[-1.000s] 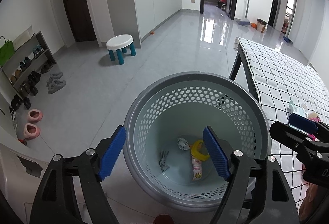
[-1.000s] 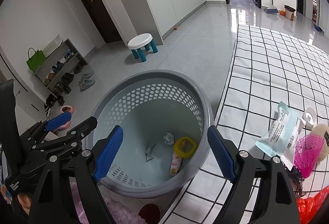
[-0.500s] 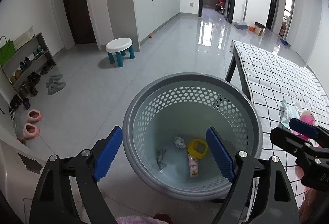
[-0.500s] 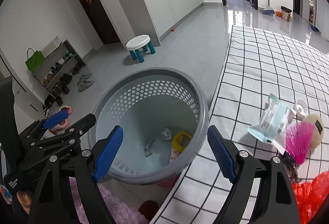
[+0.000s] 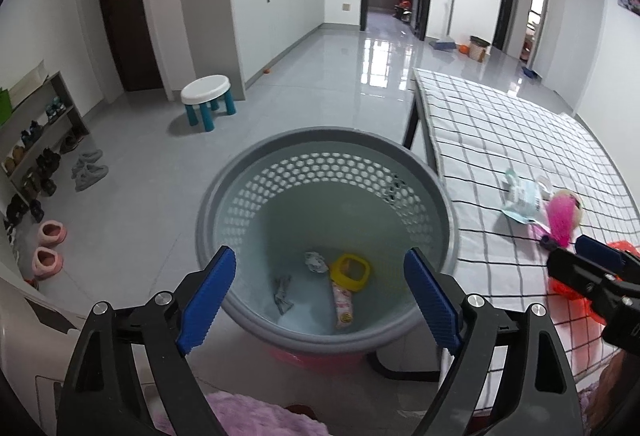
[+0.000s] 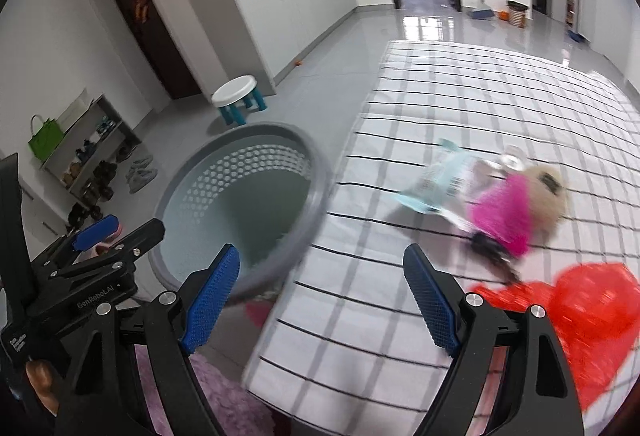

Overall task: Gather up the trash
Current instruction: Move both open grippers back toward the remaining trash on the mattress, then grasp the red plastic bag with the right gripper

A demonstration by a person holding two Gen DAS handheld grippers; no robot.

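A grey perforated basket (image 5: pixel 224 196) stands on the floor against the table's edge. Inside lie a yellow ring (image 5: pixel 350 270), a pink wrapper (image 5: pixel 343 304) and a crumpled paper (image 5: pixel 316 261). My left gripper (image 5: pixel 320 264) hovers over its near rim, open, with nothing between the blue pads. My right gripper (image 6: pixel 322 256) is open and empty over the edge of the checked tablecloth (image 6: pixel 480 96). On the cloth beyond it lie a light blue packet (image 6: pixel 440 180), a pink net piece (image 6: pixel 500 212), a beige round thing (image 6: pixel 548 184) and a red plastic bag (image 6: pixel 580 316).
A white stool with teal legs (image 5: pixel 206 92) stands on the grey tiled floor past the basket. A shoe rack (image 5: pixel 36 140) and pink slippers (image 5: pixel 48 248) line the left wall. Something purple and fluffy (image 5: pixel 248 416) lies below the grippers.
The right gripper has swung right, from over the basket to over the table's edge, and the trash on the cloth sits more centrally. The left gripper's jaws have widened slightly above the basket.
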